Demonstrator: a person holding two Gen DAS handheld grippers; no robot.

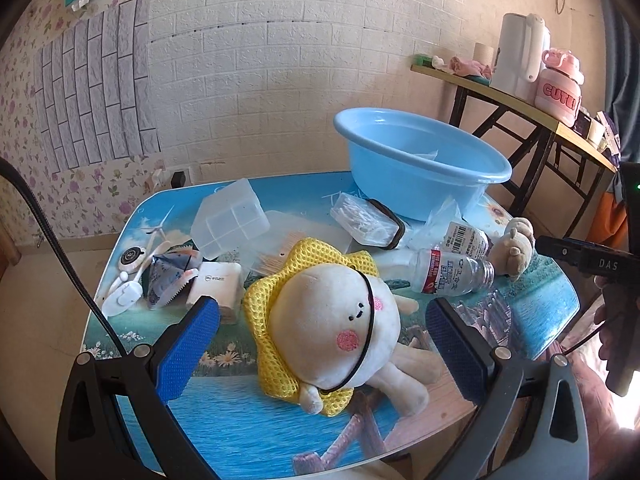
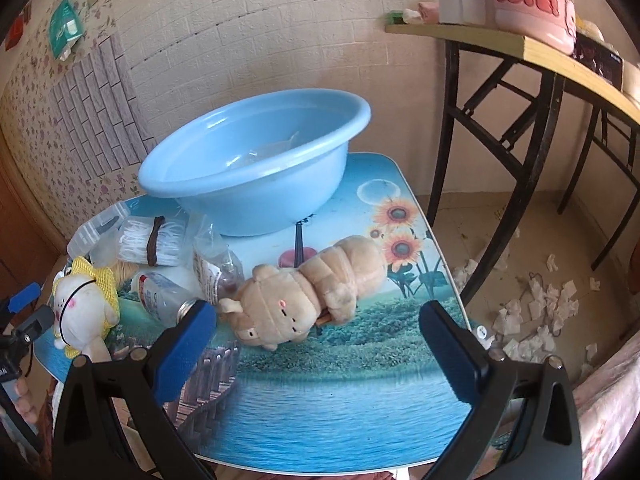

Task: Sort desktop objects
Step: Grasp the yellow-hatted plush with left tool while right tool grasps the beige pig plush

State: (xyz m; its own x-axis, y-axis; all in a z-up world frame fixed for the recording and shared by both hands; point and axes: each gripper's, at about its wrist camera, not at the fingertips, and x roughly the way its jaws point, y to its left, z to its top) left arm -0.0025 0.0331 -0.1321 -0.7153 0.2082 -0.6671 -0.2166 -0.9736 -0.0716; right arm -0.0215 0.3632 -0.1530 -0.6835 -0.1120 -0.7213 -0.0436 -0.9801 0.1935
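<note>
Left wrist view: my left gripper (image 1: 324, 344) hangs jaws wide around the yellow-bonnet plush (image 1: 340, 328).
My right gripper (image 2: 318, 344), jaws wide, faces the beige plush (image 2: 308, 292).

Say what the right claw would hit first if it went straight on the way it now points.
Most likely the tan plush lying on the table: it sits centred between the open right claw and ahead of it. The blue basin lies farther back. Depth is hard to judge through the fisheye.

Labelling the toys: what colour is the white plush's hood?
Yellow mesh hood, clearest in the left wrist view.
</note>
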